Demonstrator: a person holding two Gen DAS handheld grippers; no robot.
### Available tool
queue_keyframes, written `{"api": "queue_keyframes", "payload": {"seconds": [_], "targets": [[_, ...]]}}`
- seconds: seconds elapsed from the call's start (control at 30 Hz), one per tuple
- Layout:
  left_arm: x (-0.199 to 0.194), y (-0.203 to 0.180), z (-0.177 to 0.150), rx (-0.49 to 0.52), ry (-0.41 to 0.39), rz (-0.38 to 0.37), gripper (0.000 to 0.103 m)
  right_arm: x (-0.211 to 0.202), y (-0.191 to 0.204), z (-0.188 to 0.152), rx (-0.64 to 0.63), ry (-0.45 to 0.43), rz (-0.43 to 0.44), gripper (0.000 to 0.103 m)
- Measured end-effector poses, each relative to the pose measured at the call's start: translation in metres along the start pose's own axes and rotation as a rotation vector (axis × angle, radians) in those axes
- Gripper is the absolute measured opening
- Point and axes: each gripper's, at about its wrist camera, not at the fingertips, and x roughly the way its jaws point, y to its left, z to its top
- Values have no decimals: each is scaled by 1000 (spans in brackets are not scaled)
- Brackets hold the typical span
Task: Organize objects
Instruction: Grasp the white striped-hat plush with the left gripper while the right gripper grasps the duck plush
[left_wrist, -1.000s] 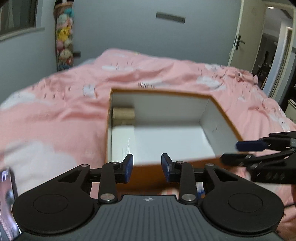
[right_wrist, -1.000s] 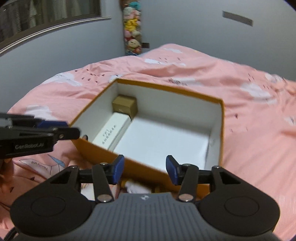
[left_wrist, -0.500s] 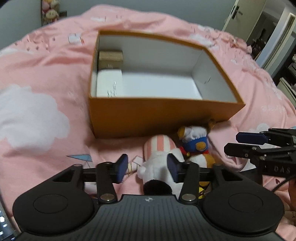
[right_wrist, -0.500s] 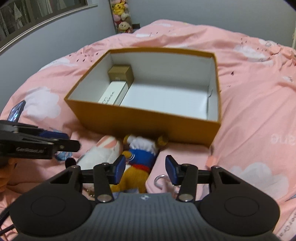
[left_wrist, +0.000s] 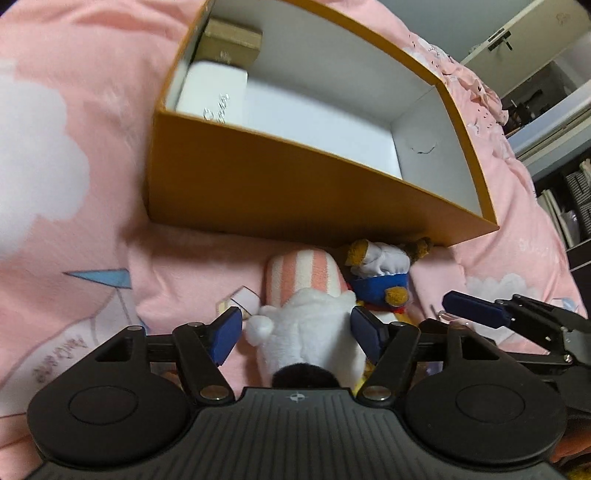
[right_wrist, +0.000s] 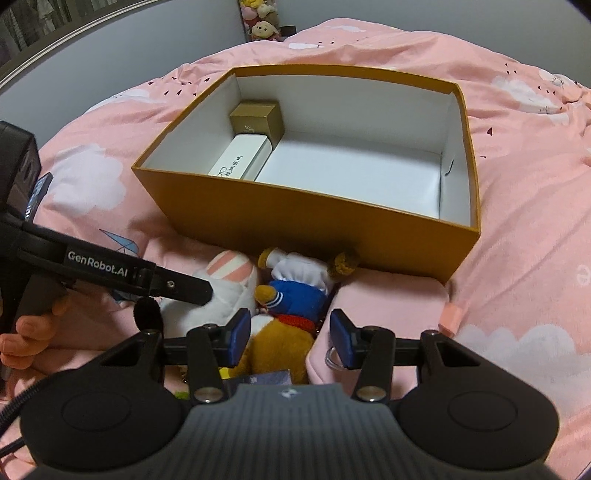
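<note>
An orange box (left_wrist: 280, 192) with a white inside lies on the pink bed; it also shows in the right wrist view (right_wrist: 295, 214). It holds a gold carton (right_wrist: 258, 120) and a white carton (right_wrist: 242, 157) at its left end. In front of it lie a white plush with a pink striped part (left_wrist: 303, 291) and a brown bear plush in blue (right_wrist: 291, 295). My left gripper (left_wrist: 297, 334) is open with its jaws on both sides of the white plush. My right gripper (right_wrist: 290, 338) is open around the bear plush.
The pink quilt with white clouds (right_wrist: 517, 184) covers the bed all around. A metal ring (right_wrist: 332, 356) lies by my right gripper's right finger. A phone (right_wrist: 37, 195) lies at the left. A door (left_wrist: 517, 33) and shelves (left_wrist: 569, 206) stand at the right.
Both grippers have tilted down and moved closer to the two plush toys. The left jaws now straddle the white plush and the right jaws the bear. Both stay open.
</note>
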Motion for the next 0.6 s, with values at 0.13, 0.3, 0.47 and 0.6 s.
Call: {"api": "queue_keyframes", "payload": {"seconds": [0.13,0.3,0.47,0.6], "targets": [[3,-5,0,14,13,-3,79,1,0,1,-2,7,-2,50],[7,-7,1,42,20,0,76,4,-1,1,2,18,-1,50],[14,-6,2,39,31,-5,77,7,0,2,-10,28,12,50],[16,-7,1,39,44,-4,78,10,4,4,-42,41,12,50]]}}
